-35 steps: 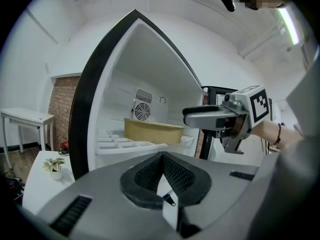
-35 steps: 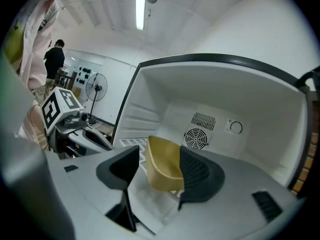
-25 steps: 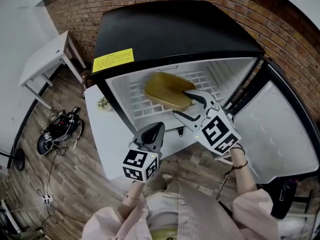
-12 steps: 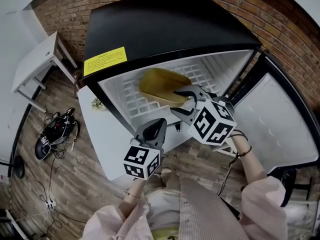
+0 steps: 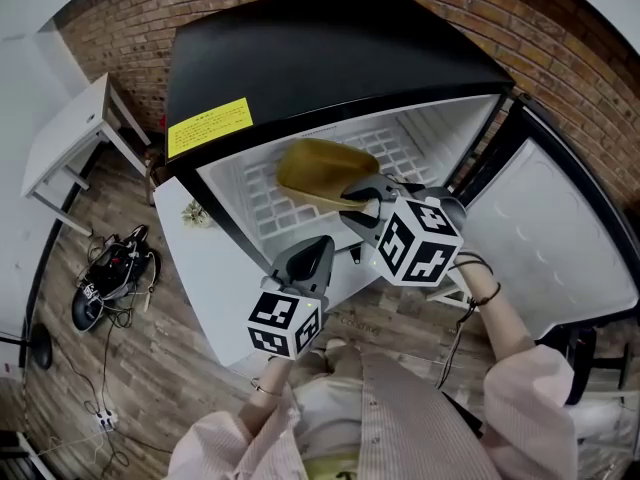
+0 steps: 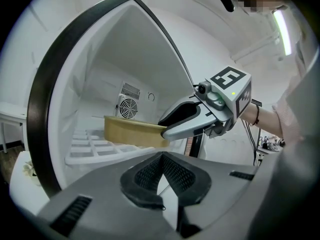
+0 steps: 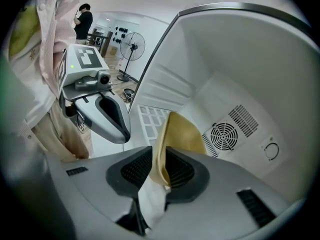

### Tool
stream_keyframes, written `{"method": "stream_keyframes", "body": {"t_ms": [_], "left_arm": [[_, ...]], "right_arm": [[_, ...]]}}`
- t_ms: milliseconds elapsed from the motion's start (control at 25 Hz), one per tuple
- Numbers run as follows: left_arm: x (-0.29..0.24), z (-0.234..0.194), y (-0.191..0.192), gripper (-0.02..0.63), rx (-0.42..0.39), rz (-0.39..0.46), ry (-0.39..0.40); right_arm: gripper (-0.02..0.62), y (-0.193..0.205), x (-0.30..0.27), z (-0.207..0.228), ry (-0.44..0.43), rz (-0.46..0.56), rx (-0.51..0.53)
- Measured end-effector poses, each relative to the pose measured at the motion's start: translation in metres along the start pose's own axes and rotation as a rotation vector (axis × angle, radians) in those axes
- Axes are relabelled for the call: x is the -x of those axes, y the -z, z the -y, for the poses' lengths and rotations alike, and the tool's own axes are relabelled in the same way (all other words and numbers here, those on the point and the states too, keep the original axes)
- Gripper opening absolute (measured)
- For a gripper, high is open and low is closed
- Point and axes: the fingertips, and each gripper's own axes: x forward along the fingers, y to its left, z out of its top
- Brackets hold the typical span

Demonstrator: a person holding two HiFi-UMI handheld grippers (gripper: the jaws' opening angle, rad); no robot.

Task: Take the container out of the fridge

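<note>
The right gripper (image 5: 362, 203) has pushed forward from the open front of the fridge (image 5: 330, 58) to the near right edge of the wire shelf (image 5: 265, 203); a second ago it hung just short of the container (image 5: 318, 168). Its jaws, spread wide then, are closing on the container's near wall, which now stands between the pads and touches both.
</note>
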Motion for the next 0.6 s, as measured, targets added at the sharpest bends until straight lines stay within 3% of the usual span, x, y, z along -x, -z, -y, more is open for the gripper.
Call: {"method": "stream_keyframes", "body": {"t_ms": [120,600], "left_arm": [[0.002,-0.001,0.0,-0.009,-0.001,0.0,0.002],[0.012,-0.002,0.0,-0.009,0.004,-0.001,0.015]], "right_arm": [[0.046,0.001,0.0,0.0,0.004,-0.009,-0.001],[0.025,-0.003,0.001,-0.002,-0.002,-0.011,-0.044]]}}
